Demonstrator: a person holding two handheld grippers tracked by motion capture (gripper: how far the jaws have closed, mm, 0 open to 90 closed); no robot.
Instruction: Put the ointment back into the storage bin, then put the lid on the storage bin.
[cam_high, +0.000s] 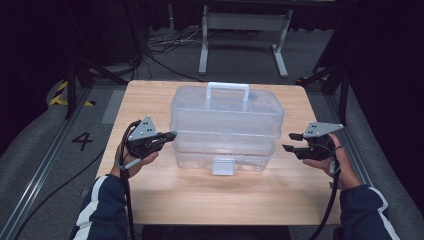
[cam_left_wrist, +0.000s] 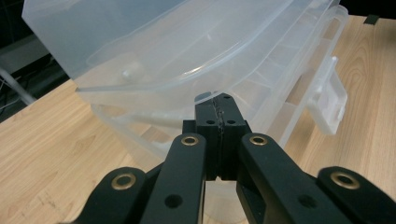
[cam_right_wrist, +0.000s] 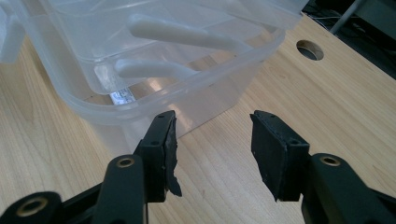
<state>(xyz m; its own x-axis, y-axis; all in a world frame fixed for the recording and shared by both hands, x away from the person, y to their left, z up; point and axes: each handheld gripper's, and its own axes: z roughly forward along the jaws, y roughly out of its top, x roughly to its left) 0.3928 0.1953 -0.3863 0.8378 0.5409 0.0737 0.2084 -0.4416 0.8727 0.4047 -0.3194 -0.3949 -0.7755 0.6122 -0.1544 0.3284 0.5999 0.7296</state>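
Clear plastic storage box (cam_high: 227, 125) sitting between both tongs on the wooden table (cam_high: 200, 195). Left gripper (cam_high: 171, 135) pinched fully shut, empty, tips nudging the box's side seam. Right gripper (cam_high: 291, 141) half open, holding nothing, just beside the box. Best to steady left, slide right onto the rim. Count: one box, one front latch (cam_high: 223, 166), one handle (cam_high: 228, 90).

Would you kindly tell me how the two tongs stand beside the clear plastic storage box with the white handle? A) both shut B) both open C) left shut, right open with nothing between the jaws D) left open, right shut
C: the left tongs have their jaws pressed together at the clear plastic storage box, while the right tongs show a bare gap over the wooden table.
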